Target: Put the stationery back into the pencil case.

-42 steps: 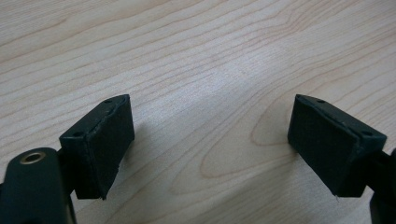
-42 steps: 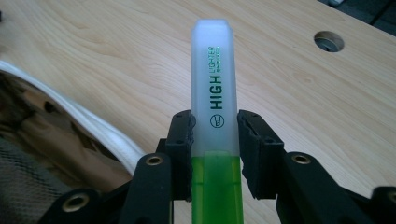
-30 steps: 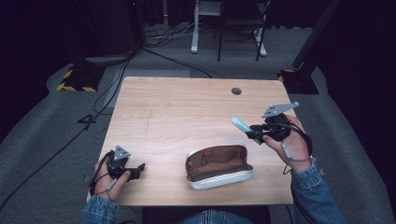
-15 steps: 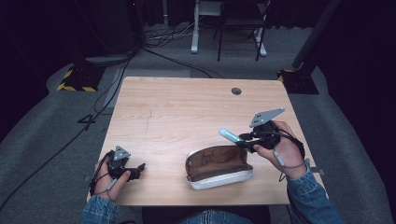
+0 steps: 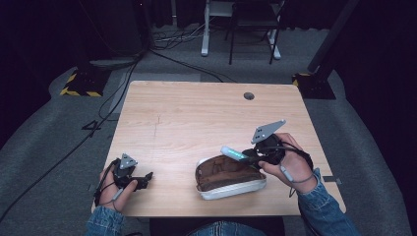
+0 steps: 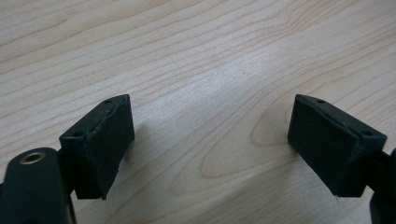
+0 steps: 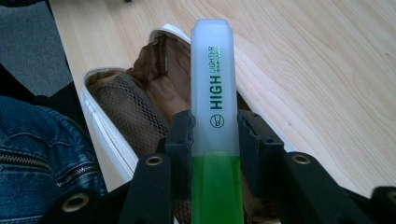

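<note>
Green and frosted white, the highlighter (image 7: 215, 140) sits clamped between the jaws of the right gripper (image 5: 252, 158), which press on its barrel from both sides in the right gripper view, cap end pointing away from the hand. A second ago, in the high view, this gripper held the pen out over bare wood near the table's right edge, well apart from the pencil case (image 5: 227, 177); half a second ago it had come closer, and now the pen's pale tip (image 5: 232, 153) hangs over the right end of the open case. The case itself has not shifted: it lies near the front edge of the wooden table (image 5: 187, 118), its white shell open and the brown mesh lining (image 7: 135, 112) showing. The left gripper (image 5: 142, 178) rests at the front left of the table just as it did before, its jaws standing wide with nothing but wood grain between the pads (image 6: 100, 144). Judging from this, the carry is nearly over and the work is at the point of placing: the highlighter looks lined up roughly along the length of the case, so what remains is likely to lower it into the opening and let go, taking care that the cap clears the white rim.
</note>
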`<state>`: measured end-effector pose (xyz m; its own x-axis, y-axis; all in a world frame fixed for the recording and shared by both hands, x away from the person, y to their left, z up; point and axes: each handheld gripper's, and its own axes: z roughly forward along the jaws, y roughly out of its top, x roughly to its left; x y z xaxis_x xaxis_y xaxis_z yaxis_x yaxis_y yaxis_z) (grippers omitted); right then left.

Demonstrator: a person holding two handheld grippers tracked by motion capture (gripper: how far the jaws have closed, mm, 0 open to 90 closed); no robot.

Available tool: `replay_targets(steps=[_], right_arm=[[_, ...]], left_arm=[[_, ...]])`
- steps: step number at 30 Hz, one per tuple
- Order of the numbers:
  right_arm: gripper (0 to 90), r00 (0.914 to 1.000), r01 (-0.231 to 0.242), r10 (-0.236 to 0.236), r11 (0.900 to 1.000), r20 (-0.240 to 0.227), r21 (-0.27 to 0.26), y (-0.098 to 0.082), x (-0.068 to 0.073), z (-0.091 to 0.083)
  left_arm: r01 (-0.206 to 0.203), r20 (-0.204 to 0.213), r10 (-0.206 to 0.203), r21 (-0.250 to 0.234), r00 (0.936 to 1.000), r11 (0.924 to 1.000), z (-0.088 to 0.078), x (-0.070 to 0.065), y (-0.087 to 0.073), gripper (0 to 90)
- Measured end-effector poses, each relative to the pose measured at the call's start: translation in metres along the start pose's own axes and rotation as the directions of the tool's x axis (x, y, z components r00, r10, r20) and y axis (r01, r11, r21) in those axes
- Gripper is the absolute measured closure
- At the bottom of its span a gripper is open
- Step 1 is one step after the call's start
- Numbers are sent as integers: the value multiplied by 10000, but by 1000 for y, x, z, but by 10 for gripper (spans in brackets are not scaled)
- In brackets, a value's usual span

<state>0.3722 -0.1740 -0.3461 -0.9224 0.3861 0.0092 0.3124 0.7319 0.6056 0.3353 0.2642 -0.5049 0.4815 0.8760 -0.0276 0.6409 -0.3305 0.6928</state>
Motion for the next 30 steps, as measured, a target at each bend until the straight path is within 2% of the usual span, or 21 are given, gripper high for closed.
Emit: replay_targets(steps=[4,11,16,21,30], right_arm=[[668,9999,103,-102,9999,-89,79,1,4,3],[668,9973,430,-404,9982,-620,413,4,8,12],[668,9957,556,-506,9964,-774,642,4,9,19],[668,9916,929,-841,9917,-984,886,5,11,27],[668,9870,1244,-1088,9831,-1181,1340,4,10,41]], left_arm=[[-5,-2,5,-1,10000,10000,0,0,0,148],[-10,5,10,23,10000,10000,0,0,0,148],[-11,6,11,25,10000,10000,0,0,0,148],[-9,4,9,25,10000,10000,0,0,0,148],[-14,1,14,19,10000,10000,0,0,0,148]])
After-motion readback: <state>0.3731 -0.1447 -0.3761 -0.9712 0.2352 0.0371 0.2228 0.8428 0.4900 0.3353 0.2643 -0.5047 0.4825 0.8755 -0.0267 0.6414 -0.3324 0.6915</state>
